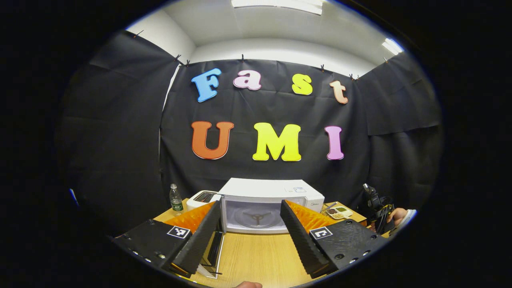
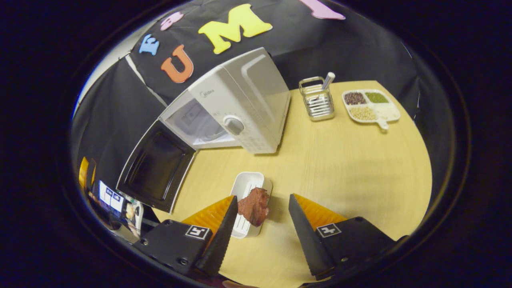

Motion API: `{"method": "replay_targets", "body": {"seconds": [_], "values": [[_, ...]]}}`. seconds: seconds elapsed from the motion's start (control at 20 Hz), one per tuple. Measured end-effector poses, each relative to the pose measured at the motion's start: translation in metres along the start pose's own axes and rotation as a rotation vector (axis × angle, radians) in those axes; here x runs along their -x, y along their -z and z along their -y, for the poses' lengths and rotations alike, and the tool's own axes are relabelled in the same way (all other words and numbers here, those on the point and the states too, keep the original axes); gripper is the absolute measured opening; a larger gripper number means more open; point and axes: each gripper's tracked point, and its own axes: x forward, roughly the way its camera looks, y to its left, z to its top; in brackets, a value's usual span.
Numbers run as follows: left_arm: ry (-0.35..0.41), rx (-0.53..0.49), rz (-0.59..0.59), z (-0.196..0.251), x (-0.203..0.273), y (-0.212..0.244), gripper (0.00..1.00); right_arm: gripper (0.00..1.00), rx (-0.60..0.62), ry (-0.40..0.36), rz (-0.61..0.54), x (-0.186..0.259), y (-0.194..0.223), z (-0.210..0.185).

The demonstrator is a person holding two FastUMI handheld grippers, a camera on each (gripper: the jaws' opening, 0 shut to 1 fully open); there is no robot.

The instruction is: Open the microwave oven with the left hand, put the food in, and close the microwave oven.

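The microwave oven (image 1: 256, 208) sits at the far side of the wooden surface (image 1: 256, 256), and its door (image 2: 154, 172) hangs wide open to the left. The left tongs (image 1: 250, 232) are held apart with nothing between them, pointing at the open oven. The right tongs (image 2: 260, 228) are apart too, just above the food (image 2: 254, 206), a dark red lump on a small white tray (image 2: 248, 188) near the oven. A divided dish (image 2: 370, 105) and a wire rack (image 2: 317, 100) sit far right.

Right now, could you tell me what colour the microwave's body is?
White; the microwave shows best in the right gripper view.
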Motion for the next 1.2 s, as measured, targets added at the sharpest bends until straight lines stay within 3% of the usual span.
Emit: {"method": "replay_targets", "body": {"seconds": [0.05,0.15,0.25,0.3,0.35,0.4,0.7,0.75,0.8,1.15,1.2], "values": [[-0.013,-0.018,-0.006,-0.002,-0.003,0.004,0.93,0.81,-0.033,-0.041,-0.026,-0.006,0.005,-0.004],[-0.029,-0.043,-0.029,-0.002,-0.002,0.011,0.93,0.65,-0.131,-0.132,-0.116,-0.017,0.018,-0.013],[-0.009,-0.045,-0.033,0.005,-0.001,0.014,0.93,0.31,-0.248,-0.150,-0.134,-0.019,0.021,-0.010],[0.011,-0.041,-0.036,0.009,0.000,0.015,0.93,0.14,-0.240,-0.149,-0.128,-0.016,0.020,-0.009],[0.021,-0.042,-0.036,0.009,0.002,0.015,0.93,0.05,-0.211,-0.138,-0.112,-0.013,0.019,-0.011],[0.023,-0.044,-0.032,0.008,0.004,0.014,0.93,0.12,-0.183,-0.120,-0.088,-0.008,0.015,-0.012],[0.022,-0.044,-0.003,-0.002,0.017,0.016,0.94,0.12,0.050,0.044,0.065,0.037,0.002,-0.033],[0.025,-0.043,-0.008,-0.004,0.018,0.021,0.84,0.12,0.101,0.087,0.099,0.044,0.001,-0.036],[0.030,-0.040,-0.013,-0.005,0.021,0.024,0.94,0.12,0.147,0.130,0.133,0.051,-0.001,-0.040],[0.041,0.010,-0.018,-0.019,0.035,0.030,0.94,0.12,0.472,0.385,0.376,0.082,-0.012,-0.091],[0.049,0.006,-0.015,-0.019,0.036,0.031,0.84,0.12,0.527,0.413,0.406,0.082,-0.015,-0.102]]}}
